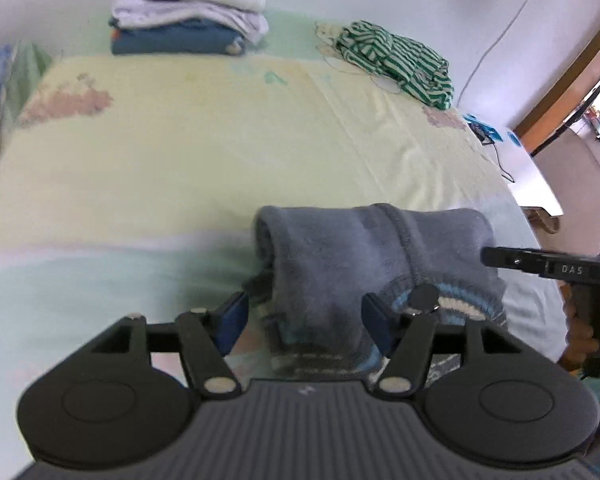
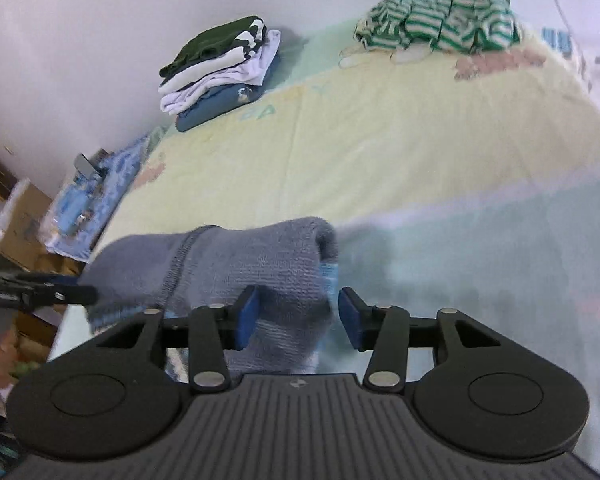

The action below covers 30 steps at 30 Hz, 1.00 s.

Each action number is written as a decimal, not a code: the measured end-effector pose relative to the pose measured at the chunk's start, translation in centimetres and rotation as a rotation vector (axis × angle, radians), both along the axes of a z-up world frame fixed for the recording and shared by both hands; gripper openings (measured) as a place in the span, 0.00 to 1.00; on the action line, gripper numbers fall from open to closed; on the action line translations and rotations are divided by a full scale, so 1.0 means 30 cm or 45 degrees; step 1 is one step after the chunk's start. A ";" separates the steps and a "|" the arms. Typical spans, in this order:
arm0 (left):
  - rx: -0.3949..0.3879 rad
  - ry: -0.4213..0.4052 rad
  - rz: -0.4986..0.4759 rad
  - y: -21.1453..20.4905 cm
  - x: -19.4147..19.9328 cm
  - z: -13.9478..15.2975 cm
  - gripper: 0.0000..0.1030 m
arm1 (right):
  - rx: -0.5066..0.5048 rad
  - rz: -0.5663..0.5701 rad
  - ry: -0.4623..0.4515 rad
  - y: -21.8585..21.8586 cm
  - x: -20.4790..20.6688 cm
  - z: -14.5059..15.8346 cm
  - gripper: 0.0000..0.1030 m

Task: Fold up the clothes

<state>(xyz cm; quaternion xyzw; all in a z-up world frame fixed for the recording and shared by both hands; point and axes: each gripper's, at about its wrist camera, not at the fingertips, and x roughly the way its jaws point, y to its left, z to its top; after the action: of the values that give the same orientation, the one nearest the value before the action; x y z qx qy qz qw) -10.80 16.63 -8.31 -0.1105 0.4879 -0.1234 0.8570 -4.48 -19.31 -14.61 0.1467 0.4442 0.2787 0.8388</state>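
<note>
A folded grey-blue knit garment (image 1: 340, 256) with a striped hem lies at the near edge of the bed; it also shows in the right wrist view (image 2: 236, 264). My left gripper (image 1: 304, 316) is open, its blue pads on either side of the garment's left end. My right gripper (image 2: 296, 316) is open, its pads astride the garment's right end. The right gripper shows at the right edge of the left wrist view (image 1: 548, 266). A crumpled green-and-white striped garment (image 1: 396, 60) lies at the far right of the bed, seen too in the right wrist view (image 2: 440, 20).
A stack of folded clothes (image 1: 188, 12) stands at the far side of the bed by the wall, also in the right wrist view (image 2: 220, 68). The yellow-green sheet (image 1: 204, 152) covers the bed. A blue patterned cloth (image 2: 88, 200) and cardboard boxes (image 2: 24, 220) lie off the left.
</note>
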 end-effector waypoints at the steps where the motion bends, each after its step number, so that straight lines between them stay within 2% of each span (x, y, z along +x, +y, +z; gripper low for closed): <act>1: 0.020 0.009 -0.020 -0.016 0.004 -0.008 0.40 | 0.016 0.013 0.010 0.002 0.000 0.005 0.29; 2: 0.026 0.020 -0.040 -0.027 0.004 -0.016 0.24 | 0.006 0.022 0.013 0.003 -0.004 0.017 0.23; 3: 0.018 0.036 -0.057 -0.032 0.003 -0.024 0.17 | -0.004 0.030 0.015 0.005 -0.007 0.029 0.17; 5: 0.030 0.033 -0.071 -0.041 -0.009 -0.026 0.13 | -0.025 0.047 0.020 0.008 -0.014 0.053 0.15; 7: 0.052 0.005 -0.091 -0.048 -0.022 -0.013 0.11 | -0.044 0.063 0.026 0.010 -0.021 0.077 0.14; 14: 0.036 -0.032 -0.138 -0.046 -0.077 0.054 0.07 | -0.064 0.123 0.075 0.022 -0.063 0.158 0.13; 17: 0.015 -0.029 -0.159 -0.040 -0.116 0.072 0.00 | -0.050 0.131 0.106 0.011 -0.076 0.185 0.10; 20: 0.007 -0.016 -0.184 -0.034 -0.152 0.064 0.00 | -0.095 0.134 0.127 0.003 -0.094 0.179 0.05; 23: 0.057 0.019 -0.184 -0.039 -0.153 0.015 0.00 | -0.189 0.106 0.103 0.010 -0.107 0.135 0.06; 25: -0.010 0.052 -0.166 -0.035 -0.139 -0.005 0.00 | -0.225 0.085 0.059 0.022 -0.123 0.117 0.10; 27: -0.023 0.028 -0.157 -0.052 -0.132 -0.003 0.11 | -0.132 0.124 0.075 0.046 -0.145 0.118 0.16; 29: -0.002 -0.006 -0.163 -0.079 -0.118 -0.003 0.60 | -0.077 0.162 0.129 0.090 -0.158 0.106 0.23; 30: 0.002 -0.013 -0.168 -0.093 -0.110 -0.007 0.65 | -0.111 0.166 0.137 0.118 -0.159 0.097 0.26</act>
<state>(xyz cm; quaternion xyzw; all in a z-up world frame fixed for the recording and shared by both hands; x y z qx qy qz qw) -14.11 13.84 -8.53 -0.0768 0.4897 -0.1799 0.8496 -9.26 -15.77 -11.71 0.0958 0.5089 0.3047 0.7994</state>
